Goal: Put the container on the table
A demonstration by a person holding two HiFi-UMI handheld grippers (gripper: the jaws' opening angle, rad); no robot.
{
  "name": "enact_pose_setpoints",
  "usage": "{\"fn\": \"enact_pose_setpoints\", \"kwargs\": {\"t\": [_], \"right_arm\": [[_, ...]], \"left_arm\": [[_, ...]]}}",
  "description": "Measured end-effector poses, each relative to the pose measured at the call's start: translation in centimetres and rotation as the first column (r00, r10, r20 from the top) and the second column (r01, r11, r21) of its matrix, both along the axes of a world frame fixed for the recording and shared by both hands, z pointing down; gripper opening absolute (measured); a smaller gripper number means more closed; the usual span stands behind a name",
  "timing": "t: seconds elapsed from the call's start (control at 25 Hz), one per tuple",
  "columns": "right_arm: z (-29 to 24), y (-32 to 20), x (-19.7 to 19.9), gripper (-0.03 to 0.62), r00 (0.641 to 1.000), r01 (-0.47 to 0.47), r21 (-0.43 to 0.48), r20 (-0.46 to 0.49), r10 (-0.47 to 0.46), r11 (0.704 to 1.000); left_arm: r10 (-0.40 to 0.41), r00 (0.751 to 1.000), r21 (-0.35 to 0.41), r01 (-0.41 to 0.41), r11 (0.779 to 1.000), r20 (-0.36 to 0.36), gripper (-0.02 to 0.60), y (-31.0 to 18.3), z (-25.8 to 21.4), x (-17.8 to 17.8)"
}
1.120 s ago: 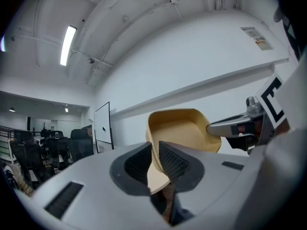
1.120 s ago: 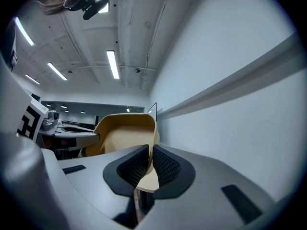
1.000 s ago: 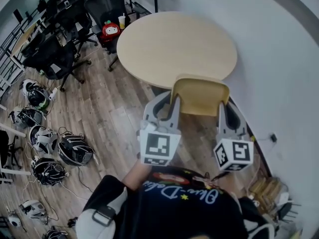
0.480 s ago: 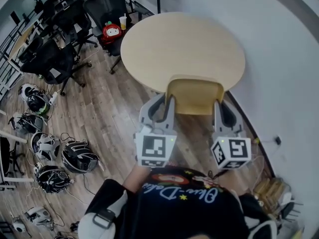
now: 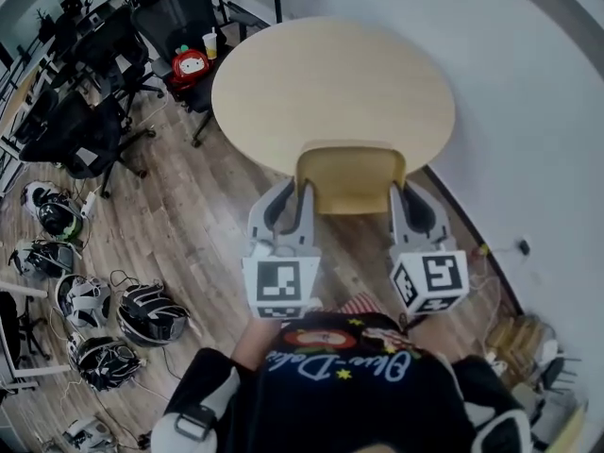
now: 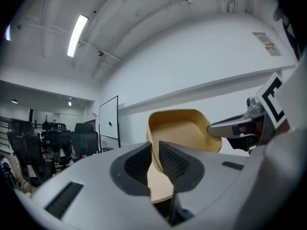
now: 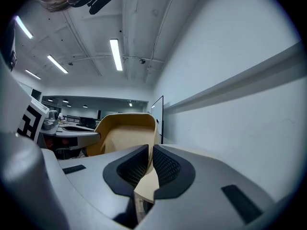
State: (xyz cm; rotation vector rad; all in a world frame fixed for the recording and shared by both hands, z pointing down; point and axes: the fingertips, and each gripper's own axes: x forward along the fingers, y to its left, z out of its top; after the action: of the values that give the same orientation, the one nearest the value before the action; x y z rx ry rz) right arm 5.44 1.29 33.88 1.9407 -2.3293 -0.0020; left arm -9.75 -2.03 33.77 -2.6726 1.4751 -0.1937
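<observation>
Moved: container has come closer to the round table.
Left gripper: jaws clamped on the container's left rim.
Right gripper: jaws clamped on its right rim.
Container: carried at the table's near edge.

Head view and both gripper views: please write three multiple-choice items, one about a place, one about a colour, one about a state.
1. Where do the helmets lie?
A. on a shelf
B. on the wooden floor
C. in a cupboard

2. What colour is the container?
A. blue
B. green
C. tan-yellow

3. How do the jaws of the left gripper and the right gripper stand?
A. wide apart, empty
B. shut on the container's rim
C. shut on nothing

Answers:
1 B: the helmets lie on the floor at the head view's left.
2 C: the container shows tan-yellow in all three views.
3 B: each gripper view shows the rim pinched between the jaws.
</observation>
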Motion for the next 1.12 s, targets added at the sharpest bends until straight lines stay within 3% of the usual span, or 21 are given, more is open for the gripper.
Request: {"fn": "enact_pose_setpoints", "kwargs": {"t": [0.32,1.12], "right_arm": [[0.9,-1.8,0.8,0.029,1.000,-0.006,-0.024,0.004,0.006,1.000],[0.5,-14.5,-0.8,0.029,0.986,0.150,-0.019,0.072,-0.149,0.988]], "left_arm": [[0.002,1.000,-0.022,-0.002,1.000,0.004,0.044,-1.8,0.8,0.7],[-0.178,0.983,0.011,0.178,0.984,0.039,0.044,-11.8,-0.9,-1.5]]}}
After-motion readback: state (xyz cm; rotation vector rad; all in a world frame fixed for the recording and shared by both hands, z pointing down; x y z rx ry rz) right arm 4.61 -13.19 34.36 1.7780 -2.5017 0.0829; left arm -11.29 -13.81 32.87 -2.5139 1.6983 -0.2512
